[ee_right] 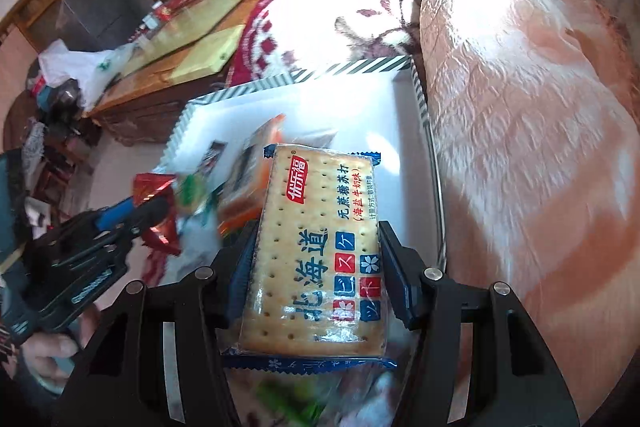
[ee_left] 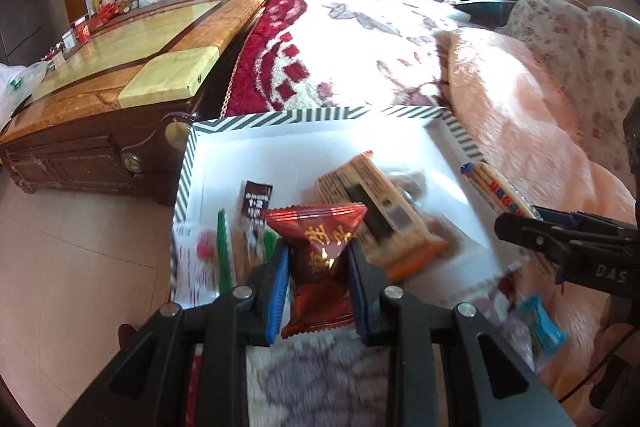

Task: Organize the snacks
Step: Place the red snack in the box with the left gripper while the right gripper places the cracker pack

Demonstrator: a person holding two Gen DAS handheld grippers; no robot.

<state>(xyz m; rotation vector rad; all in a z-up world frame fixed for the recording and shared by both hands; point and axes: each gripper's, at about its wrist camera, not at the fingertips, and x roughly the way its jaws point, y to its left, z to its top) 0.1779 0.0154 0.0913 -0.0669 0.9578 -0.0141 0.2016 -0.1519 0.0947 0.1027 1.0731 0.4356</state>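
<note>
Snacks ride above the near edge of the striped box (ee_left: pixel 192 163), left hand-held gripper (ee_left: pixel 318 259) clamped on a red packet (ee_left: pixel 320 247), right hand-held gripper (ee_right: pixel 316 267) clamped on a cracker pack (ee_right: pixel 316 247); releasing early could drop either onto the bed (ee_left: pixel 520 107).

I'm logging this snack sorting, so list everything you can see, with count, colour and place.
box: one, white with striped rim, on the bed
cracker pack: one, clear with blue ends, in right gripper over the box
red packet: one, dark red, in left gripper at box edge
biscuit pack: one, tan and orange, inside the box
brown sachet: one, brown, inside the box
blanket: one, pink, right of the box
cabinet: one, wood, left of the bed
left gripper: black, blue pads, shut on red packet
right gripper: black, shut on cracker pack
</note>
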